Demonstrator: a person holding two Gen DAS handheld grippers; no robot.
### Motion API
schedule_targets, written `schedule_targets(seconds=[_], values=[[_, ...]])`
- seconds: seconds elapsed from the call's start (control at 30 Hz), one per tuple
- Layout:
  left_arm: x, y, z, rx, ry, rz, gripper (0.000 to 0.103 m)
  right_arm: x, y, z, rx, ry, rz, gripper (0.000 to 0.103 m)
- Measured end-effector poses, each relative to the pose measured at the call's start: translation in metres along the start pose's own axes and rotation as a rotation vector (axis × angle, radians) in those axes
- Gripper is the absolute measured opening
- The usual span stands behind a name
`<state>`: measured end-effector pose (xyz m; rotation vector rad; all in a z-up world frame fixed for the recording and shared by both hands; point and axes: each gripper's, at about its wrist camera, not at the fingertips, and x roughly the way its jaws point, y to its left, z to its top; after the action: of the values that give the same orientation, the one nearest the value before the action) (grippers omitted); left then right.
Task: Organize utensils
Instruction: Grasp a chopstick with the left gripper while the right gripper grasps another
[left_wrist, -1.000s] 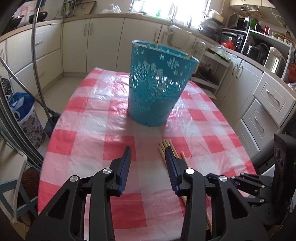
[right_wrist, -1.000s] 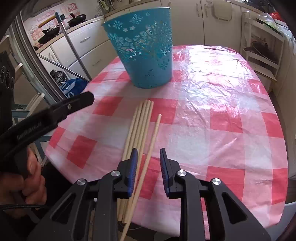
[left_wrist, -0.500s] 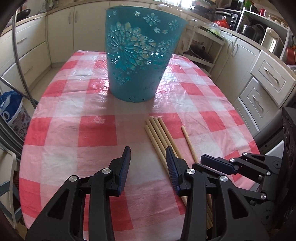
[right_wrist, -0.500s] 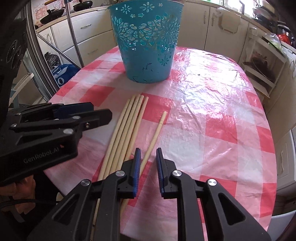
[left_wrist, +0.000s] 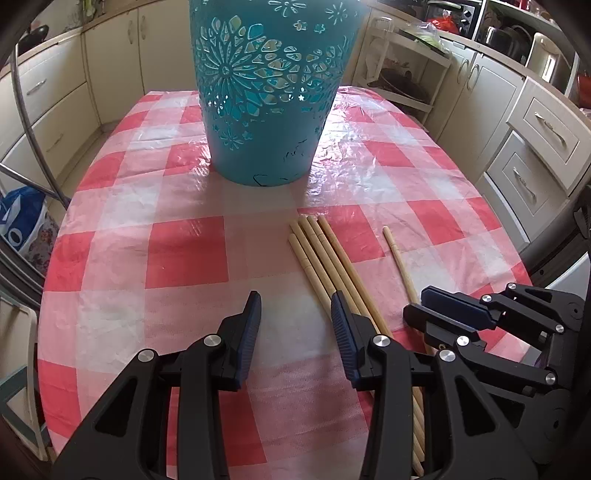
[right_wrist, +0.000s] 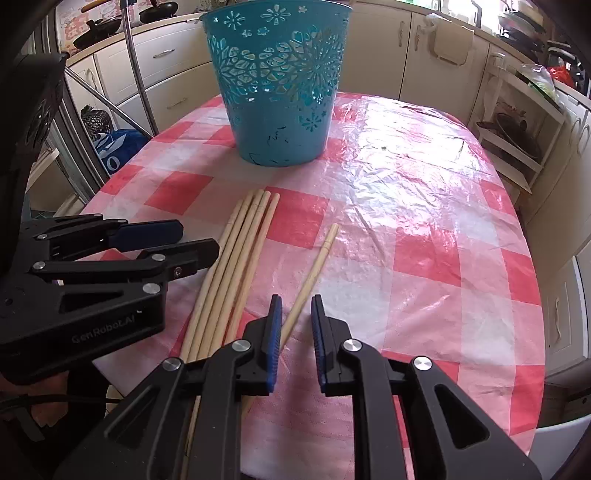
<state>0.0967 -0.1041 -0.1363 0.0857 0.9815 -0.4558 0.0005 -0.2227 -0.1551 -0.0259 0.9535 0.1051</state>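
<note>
A teal cut-out basket (left_wrist: 269, 92) (right_wrist: 280, 92) stands upright on the red-and-white checked table (left_wrist: 184, 251) (right_wrist: 424, 221). In front of it lies a bundle of several wooden chopsticks (left_wrist: 321, 258) (right_wrist: 240, 251), with a single chopstick (left_wrist: 397, 254) (right_wrist: 317, 258) apart on their right. My left gripper (left_wrist: 294, 306) (right_wrist: 199, 240) is open and empty, its right finger over the bundle's left edge. My right gripper (right_wrist: 295, 306) (left_wrist: 415, 306) has its jaws narrowed; the single chopstick runs between them close to the left pad, with a gap still showing.
Kitchen cabinets and drawers (left_wrist: 535, 147) ring the table. A blue bag (left_wrist: 18, 218) (right_wrist: 118, 147) and metal legs stand on the floor at the left. A white shelf rack (left_wrist: 402, 85) (right_wrist: 517, 129) sits behind the table's right side.
My left gripper has come down and forward toward the basket and chopsticks. My right gripper's jaws have narrowed around the single chopstick, and the two grippers now sit side by side.
</note>
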Motion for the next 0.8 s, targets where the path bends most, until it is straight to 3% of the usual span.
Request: schedule_targets(seconds=[0.3,0.5,0.57,0.67,0.8], values=[[0.002,-0.011,0.006,0.018,0.019,0.061,0.037,-0.001,0.001,0.0,-0.008,-0.001,-0.025,0.017],[0.007,-0.021,0.008,0.131,0.031,0.149,0.04,-0.002,-0.001,-0.001,-0.008,0.0,-0.028,0.017],[0.009,-0.011,0.011,0.097,0.045,0.111,0.041,-0.002,-0.003,-0.001,-0.003,0.002,-0.028,0.017],[0.009,-0.005,0.014,0.093,0.053,0.111,0.041,-0.002,-0.004,-0.001,-0.001,0.002,-0.026,0.018],[0.009,-0.003,0.014,0.123,0.035,0.07,0.041,-0.002,-0.005,0.0,0.002,0.002,-0.022,0.019]])
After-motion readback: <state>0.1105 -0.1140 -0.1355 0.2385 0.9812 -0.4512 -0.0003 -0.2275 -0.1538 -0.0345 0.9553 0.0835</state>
